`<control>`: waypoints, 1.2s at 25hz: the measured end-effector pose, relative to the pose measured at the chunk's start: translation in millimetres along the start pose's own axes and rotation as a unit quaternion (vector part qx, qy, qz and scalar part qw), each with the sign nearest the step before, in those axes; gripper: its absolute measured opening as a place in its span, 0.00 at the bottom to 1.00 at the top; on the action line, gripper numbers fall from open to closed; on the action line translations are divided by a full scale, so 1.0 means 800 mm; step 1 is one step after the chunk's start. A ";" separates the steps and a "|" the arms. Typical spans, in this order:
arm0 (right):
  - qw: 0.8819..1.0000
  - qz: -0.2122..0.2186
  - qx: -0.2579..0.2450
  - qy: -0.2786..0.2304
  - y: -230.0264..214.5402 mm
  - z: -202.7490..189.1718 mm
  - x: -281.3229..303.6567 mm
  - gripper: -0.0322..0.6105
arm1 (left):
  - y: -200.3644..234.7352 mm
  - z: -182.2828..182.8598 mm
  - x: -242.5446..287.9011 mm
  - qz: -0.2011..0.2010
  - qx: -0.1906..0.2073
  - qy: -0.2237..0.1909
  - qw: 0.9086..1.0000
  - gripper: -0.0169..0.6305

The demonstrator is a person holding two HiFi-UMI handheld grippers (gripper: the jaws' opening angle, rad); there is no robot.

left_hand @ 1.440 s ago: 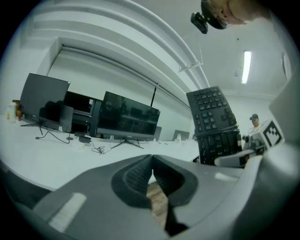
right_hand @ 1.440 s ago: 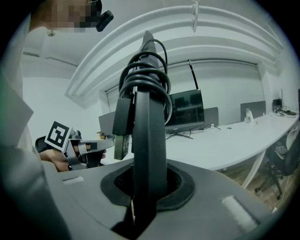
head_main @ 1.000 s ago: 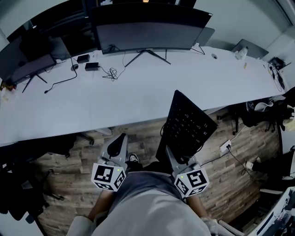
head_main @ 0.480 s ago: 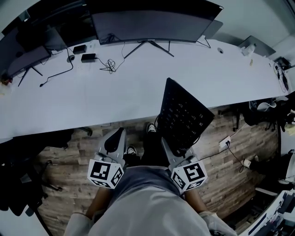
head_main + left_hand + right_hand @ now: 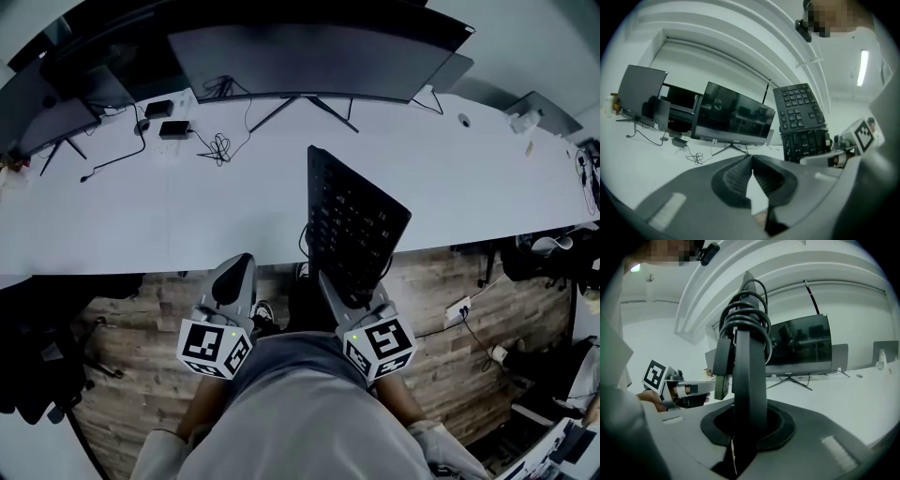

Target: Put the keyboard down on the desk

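Note:
A black keyboard (image 5: 353, 223) stands tilted on its edge in the air, its far end over the front of the white desk (image 5: 169, 216). My right gripper (image 5: 352, 298) is shut on its near end. In the right gripper view the keyboard (image 5: 750, 380) shows edge-on between the jaws, with its cable (image 5: 745, 317) coiled around it. My left gripper (image 5: 234, 281) hangs just short of the desk's front edge, shut and empty, with its fingertips touching (image 5: 752, 158). From the left gripper view the keyboard's keys (image 5: 801, 119) face me at the right.
A wide dark monitor (image 5: 309, 56) on a splayed stand sits at the back of the desk. To its left are a second screen (image 5: 56, 112), small black boxes (image 5: 173, 128) and loose cables (image 5: 217, 145). Wood floor (image 5: 141, 319) lies below the desk edge.
The right gripper has carried the keyboard forward and left, from over the floor to over the desk's front edge. The left gripper stays shut beside it.

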State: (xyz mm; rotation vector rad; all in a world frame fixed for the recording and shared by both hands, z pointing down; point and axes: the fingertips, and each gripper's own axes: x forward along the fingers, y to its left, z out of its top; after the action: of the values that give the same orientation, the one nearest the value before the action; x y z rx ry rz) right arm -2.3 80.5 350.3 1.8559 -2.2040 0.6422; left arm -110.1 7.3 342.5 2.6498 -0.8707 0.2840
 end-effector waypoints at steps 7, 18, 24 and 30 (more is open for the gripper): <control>0.999 0.046 -0.012 0.011 -0.063 0.027 0.047 0.16 | 0.002 0.017 0.065 0.042 -0.003 -0.004 0.999 0.03; 0.987 0.146 -0.049 0.037 -0.095 0.053 0.099 0.16 | 0.015 0.032 0.106 0.135 -0.021 -0.023 0.990 0.03; 0.977 0.196 -0.070 0.054 -0.084 0.050 0.109 0.16 | 0.016 0.022 0.098 0.179 -0.039 -0.028 0.983 0.03; 0.969 0.228 -0.076 0.059 -0.081 0.043 0.104 0.16 | 0.010 0.015 0.075 0.222 -0.048 -0.040 0.973 0.03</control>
State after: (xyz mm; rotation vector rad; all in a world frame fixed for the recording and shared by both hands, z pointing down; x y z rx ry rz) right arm 48.2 -16.1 367.3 1.2086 -2.5334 0.6132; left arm -66.1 -35.3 350.6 2.3648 -1.4646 0.2343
